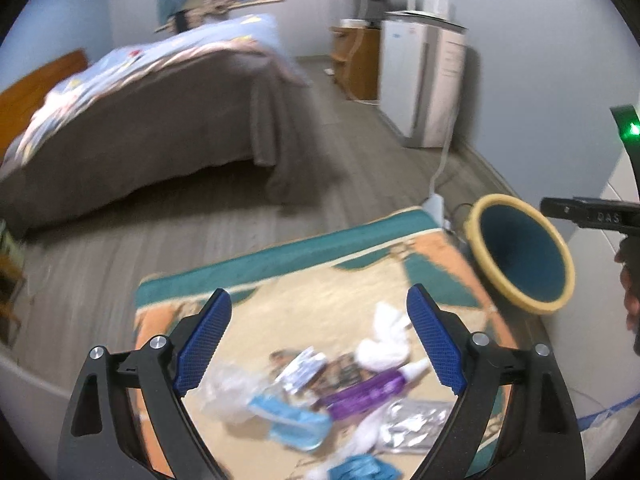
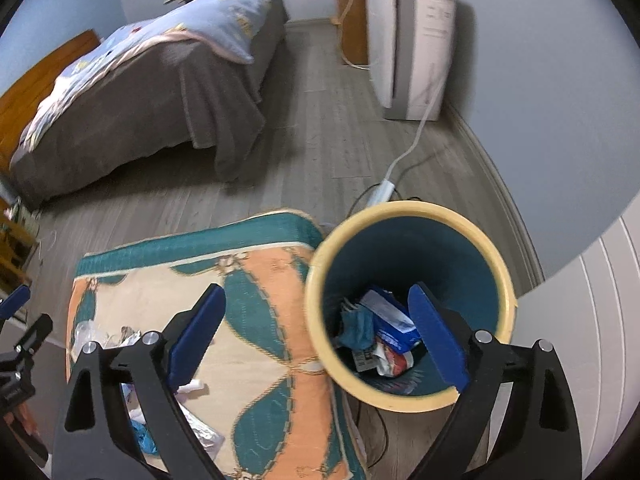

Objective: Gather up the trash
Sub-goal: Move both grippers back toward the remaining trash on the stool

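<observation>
1. Left wrist view: the left gripper (image 1: 320, 344) is seen spread wide and empty above a patterned rug (image 1: 312, 280), where the trash pile (image 1: 332, 392) lies: a purple tube (image 1: 368, 390), white tissue (image 1: 384, 340), and blue and clear wrappers.
2. Right wrist view: the right gripper (image 2: 316, 336) is released, with nothing grasped, over the rim of the yellow-rimmed bin (image 2: 408, 304).
3. Discarded packaging (image 2: 384, 336) is seen at the bin's bottom; the bin stands just beside the rug's edge.

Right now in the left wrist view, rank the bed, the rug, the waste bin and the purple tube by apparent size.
1. bed
2. rug, partly hidden by the tongs
3. waste bin
4. purple tube
</observation>
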A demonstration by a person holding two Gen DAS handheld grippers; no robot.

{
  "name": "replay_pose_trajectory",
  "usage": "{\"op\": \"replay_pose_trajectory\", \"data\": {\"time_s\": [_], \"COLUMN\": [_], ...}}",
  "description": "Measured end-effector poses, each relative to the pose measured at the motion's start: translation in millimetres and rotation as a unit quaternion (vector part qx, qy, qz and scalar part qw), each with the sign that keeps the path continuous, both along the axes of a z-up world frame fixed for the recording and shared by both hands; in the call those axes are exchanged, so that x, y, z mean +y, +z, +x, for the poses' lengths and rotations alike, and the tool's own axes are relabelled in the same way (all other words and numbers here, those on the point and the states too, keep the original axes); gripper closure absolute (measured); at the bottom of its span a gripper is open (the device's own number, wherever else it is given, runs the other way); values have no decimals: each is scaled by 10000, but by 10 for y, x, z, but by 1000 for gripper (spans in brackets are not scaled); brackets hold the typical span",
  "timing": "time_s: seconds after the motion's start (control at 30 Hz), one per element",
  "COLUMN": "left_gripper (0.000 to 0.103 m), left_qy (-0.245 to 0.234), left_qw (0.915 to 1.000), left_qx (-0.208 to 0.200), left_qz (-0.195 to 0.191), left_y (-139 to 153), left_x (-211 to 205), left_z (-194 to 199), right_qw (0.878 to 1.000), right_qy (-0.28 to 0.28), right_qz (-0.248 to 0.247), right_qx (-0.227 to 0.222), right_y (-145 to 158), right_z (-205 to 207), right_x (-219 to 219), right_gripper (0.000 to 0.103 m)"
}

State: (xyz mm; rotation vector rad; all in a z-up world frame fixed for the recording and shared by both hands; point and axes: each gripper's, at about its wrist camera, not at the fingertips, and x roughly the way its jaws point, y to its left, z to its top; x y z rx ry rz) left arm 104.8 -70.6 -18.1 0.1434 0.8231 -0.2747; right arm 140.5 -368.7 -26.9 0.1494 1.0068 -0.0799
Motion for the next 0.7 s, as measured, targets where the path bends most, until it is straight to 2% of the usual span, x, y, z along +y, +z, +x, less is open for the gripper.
{"op": "replay_pose_trajectory", "data": {"time_s": [0.2, 0.4, 0.7], "left_gripper": [14, 14, 14], "left_qy": [435, 585, 946], "left_qw": [9990, 9980, 9930], "left_qx": [27, 231, 679], "left_qz": [-120, 67, 203], "left_y": [-98, -298, -615], "left_x": [459, 731, 1271], "left_z": [0, 28, 106], "right_qw": [9990, 9952, 9900], "right_qy": [396, 808, 1046], "right_qz": [-148, -342, -424], "right_qx": [127, 443, 847], "right_y": [-101, -326, -675], "right_z": [79, 142, 237], "right_x": [415, 903, 1422], "right_gripper": [10, 10, 10]}}
